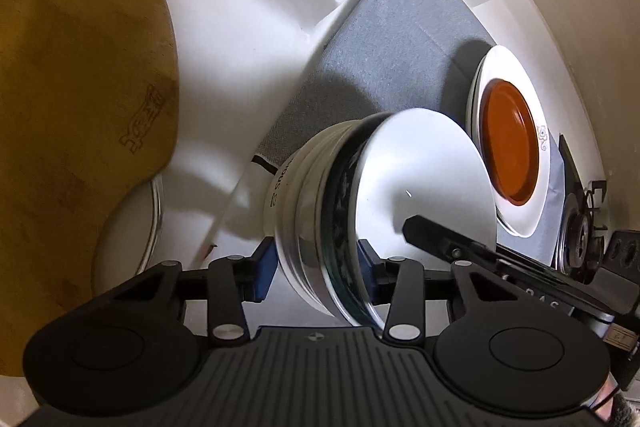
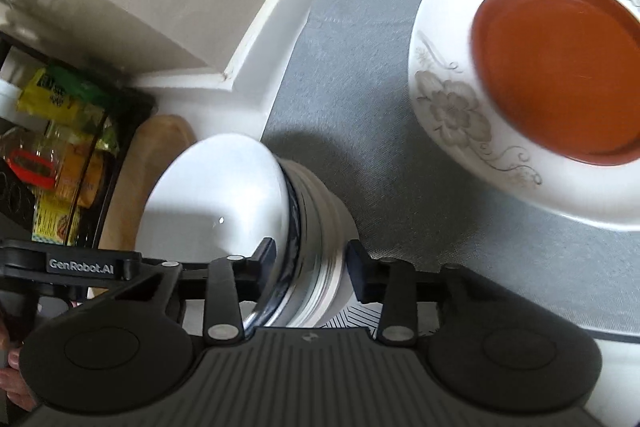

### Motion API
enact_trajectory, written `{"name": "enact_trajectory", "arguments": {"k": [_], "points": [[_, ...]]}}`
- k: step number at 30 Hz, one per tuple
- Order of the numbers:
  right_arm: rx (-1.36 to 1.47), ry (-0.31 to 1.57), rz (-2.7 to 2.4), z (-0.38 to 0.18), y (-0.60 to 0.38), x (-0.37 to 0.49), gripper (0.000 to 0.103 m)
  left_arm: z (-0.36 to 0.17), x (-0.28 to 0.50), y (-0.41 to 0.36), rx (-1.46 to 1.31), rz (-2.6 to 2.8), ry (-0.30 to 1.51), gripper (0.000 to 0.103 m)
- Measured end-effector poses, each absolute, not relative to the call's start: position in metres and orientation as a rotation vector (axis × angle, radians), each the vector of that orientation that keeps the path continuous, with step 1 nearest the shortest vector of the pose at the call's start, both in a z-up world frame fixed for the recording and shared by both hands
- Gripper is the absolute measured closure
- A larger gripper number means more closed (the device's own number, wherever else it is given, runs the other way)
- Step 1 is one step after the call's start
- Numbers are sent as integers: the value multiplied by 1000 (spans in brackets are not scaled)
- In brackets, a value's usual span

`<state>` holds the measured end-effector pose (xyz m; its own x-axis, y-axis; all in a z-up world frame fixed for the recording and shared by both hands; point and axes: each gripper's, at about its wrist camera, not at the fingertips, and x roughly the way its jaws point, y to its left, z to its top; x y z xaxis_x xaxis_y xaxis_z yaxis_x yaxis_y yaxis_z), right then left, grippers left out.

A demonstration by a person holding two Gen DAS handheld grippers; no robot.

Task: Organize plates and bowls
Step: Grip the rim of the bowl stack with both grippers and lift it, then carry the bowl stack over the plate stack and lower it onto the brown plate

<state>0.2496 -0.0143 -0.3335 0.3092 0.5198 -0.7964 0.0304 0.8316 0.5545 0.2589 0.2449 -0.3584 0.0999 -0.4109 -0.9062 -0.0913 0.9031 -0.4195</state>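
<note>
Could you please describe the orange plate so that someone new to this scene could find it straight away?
Start at the grey mat on the white counter. Two groups of crockery sit on it: a bowl stack between both tongs, and, apart from it, a white floral plate. The orange plate lies inside that floral plate; it is the only coloured dish, the rest being white.
</note>
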Motion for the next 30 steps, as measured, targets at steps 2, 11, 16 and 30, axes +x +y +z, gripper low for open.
{"name": "enact_trajectory", "arguments": {"k": [2,11,16,30], "points": [[505,1220,341,-330,-13,248,63,-358,258,243,-411,-247,1460,58],[542,1216,300,-327,-23,243,63,-353,261,228,-379,-273,1478,58],[555,1212,284,-319,-33,240,63,-344,264,213,-349,-282,1483,57],[604,1096,187,-268,-101,249,63,-291,308,133,-208,-407,1439,56]]}}
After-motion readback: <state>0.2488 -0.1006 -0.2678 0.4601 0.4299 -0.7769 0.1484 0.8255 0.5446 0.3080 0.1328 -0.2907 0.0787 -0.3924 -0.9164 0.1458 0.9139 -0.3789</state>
